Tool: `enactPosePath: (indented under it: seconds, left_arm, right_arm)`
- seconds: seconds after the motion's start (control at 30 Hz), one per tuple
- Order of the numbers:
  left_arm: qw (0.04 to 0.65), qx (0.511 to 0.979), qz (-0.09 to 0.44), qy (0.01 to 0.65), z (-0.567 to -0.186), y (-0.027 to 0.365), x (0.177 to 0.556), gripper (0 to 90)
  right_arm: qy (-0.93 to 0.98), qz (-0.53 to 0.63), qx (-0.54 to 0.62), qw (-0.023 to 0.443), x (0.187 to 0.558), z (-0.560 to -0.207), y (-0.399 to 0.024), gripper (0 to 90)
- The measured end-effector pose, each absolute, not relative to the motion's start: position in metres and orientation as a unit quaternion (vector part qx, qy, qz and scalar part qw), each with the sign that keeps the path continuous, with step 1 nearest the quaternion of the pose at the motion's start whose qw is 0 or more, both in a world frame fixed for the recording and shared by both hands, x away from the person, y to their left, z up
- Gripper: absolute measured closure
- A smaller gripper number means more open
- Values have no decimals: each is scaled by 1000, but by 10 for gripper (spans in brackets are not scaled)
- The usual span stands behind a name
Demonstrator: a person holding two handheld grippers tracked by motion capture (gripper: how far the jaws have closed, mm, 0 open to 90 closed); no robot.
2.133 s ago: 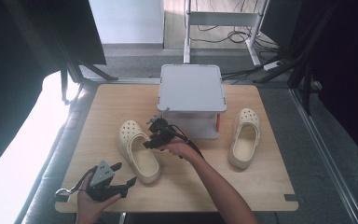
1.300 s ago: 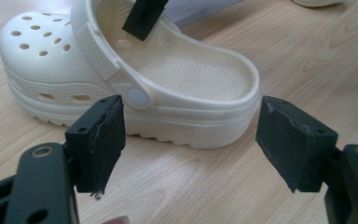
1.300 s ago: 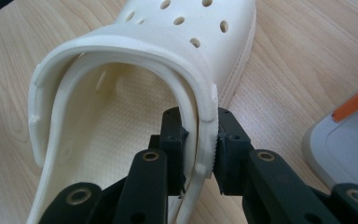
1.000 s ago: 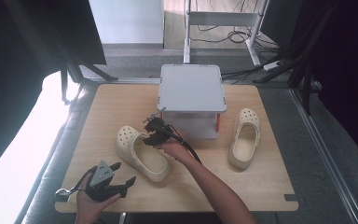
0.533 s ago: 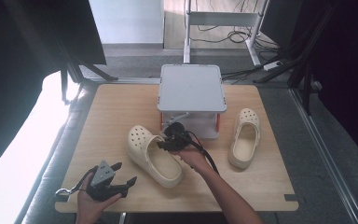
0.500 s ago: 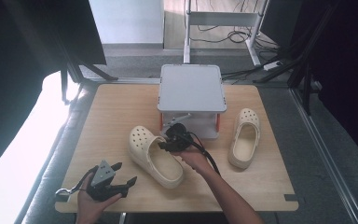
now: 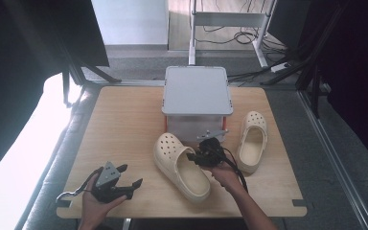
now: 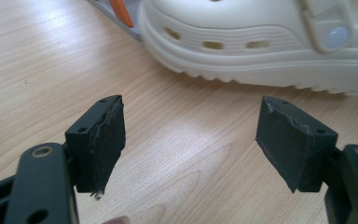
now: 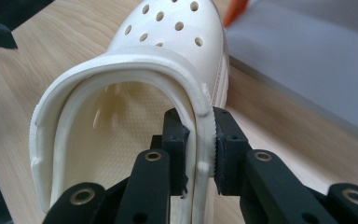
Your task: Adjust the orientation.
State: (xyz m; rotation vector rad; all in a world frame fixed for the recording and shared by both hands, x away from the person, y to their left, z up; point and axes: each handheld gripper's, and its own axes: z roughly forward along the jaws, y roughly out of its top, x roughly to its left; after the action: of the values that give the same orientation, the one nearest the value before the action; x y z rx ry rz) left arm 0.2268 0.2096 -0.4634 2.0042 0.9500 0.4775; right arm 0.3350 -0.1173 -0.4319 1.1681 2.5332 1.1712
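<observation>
Right tool (image 9: 199, 140) clamps the clog's (image 9: 135, 102) side wall, heel end cut off below.

Clamped by the hand-held gripper (image 9: 199, 149) on the side wall of a cream clog (image 9: 135, 93), one jaw inside the shoe, one outside. Perforated toe pointing away, ahead of the jaws. Grey box (image 9: 307, 51) beyond on the right, wooden bench (image 9: 279, 126) underneath.
</observation>
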Motion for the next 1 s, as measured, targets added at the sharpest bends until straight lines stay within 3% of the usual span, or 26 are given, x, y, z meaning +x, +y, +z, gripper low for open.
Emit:
enactPosePath:
  seconds: [0.27, 0.7, 1.0]
  left_arm:
    - [425, 799, 189, 381, -463, 209, 227, 245]
    - [422, 801, 189, 380, -464, 208, 228, 246]
    - [418, 805, 192, 376, -469, 204, 228, 246]
  right_arm:
    - [826, 386, 405, 63, 318, -443, -140, 776]
    - [831, 374, 407, 70, 311, -459, -132, 765]
    - [817, 417, 397, 43, 308, -453, -156, 593]
